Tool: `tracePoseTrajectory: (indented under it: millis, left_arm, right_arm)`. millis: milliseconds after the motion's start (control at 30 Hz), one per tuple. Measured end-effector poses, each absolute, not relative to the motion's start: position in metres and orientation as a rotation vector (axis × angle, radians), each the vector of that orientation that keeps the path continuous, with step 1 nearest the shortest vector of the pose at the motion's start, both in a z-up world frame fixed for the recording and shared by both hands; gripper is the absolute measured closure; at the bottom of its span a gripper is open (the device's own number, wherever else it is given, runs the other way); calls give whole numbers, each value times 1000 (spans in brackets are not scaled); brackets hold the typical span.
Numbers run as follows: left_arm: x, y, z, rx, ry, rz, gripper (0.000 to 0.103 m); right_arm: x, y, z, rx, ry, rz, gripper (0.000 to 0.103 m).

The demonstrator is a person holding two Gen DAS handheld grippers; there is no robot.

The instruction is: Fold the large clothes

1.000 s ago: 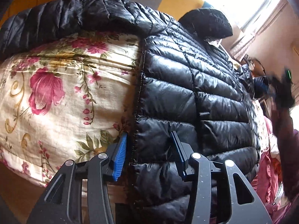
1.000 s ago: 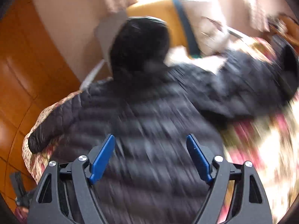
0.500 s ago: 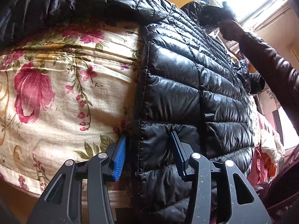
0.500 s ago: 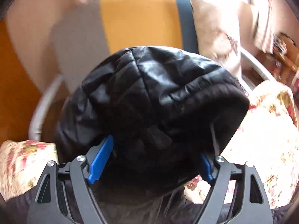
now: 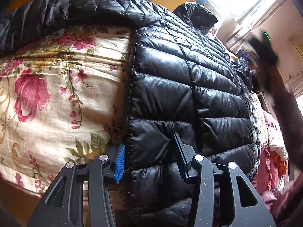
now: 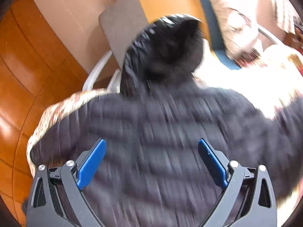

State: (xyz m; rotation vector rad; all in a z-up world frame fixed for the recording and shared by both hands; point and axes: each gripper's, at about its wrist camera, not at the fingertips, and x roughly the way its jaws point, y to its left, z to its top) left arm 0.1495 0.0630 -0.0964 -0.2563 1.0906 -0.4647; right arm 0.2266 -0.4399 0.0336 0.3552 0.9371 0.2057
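Quilted black puffer jacket [image 5: 189, 87] with a glossy shell lies spread flat on a cream bedspread printed with pink roses and green leaves [image 5: 56, 94], its hood [image 5: 195, 15] at the far end and one sleeve [image 5: 56, 11] stretched out along the far left edge of the bedding. The stitched side hem of the jacket runs straight away from the camera, with bare floral cloth open to its left all the way to the sleeve.

The left gripper [image 5: 149, 157] straddles that hem near the jacket's bottom corner: its left blue pad [image 5: 119, 165] sits just outside the seam against the bedspread, and the right pad [image 5: 180, 155] presses into the puffed fabric. The jaws are narrowed onto the fold of jacket between them, gripping its edge.

The right gripper [image 6: 151, 160] hangs over the middle of the jacket's back, fingers spread wide with nothing between them; its blue pads [image 6: 90, 166] stand well apart. That view is heavily motion-blurred, so whether the pads touch the fabric cannot be told. Ahead of it the hood [image 6: 170, 47] stands up dark against an orange headboard panel [image 6: 170, 1] and a pale cushion [image 6: 236, 19]. To the left, the bedspread's edge [image 6: 56, 109] curves round and drops off to an orange wooden floor [image 6: 28, 66], which gives open space on that side. In the left view, a dark-sleeved arm [image 5: 280, 94] shows blurred at the right, beyond the jacket's far side, with pink and orange clothes [image 5: 272, 160] heaped past the bed's right edge.
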Motion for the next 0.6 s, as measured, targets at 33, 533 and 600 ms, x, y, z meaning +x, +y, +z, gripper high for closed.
tracePoseTrajectory:
  millis: [33, 533, 600]
  left_arm:
    - [148, 64, -96, -269, 1080, -470, 58]
    - [128, 75, -93, -354, 1026, -469, 99]
    - [119, 76, -87, -325, 1024, -460, 99]
  right_arm:
    - [194, -446, 34, 353, 945, 169, 6]
    - [-63, -488, -50, 634, 1064, 103, 86]
    - [-68, -486, -39, 584, 1052, 109, 94]
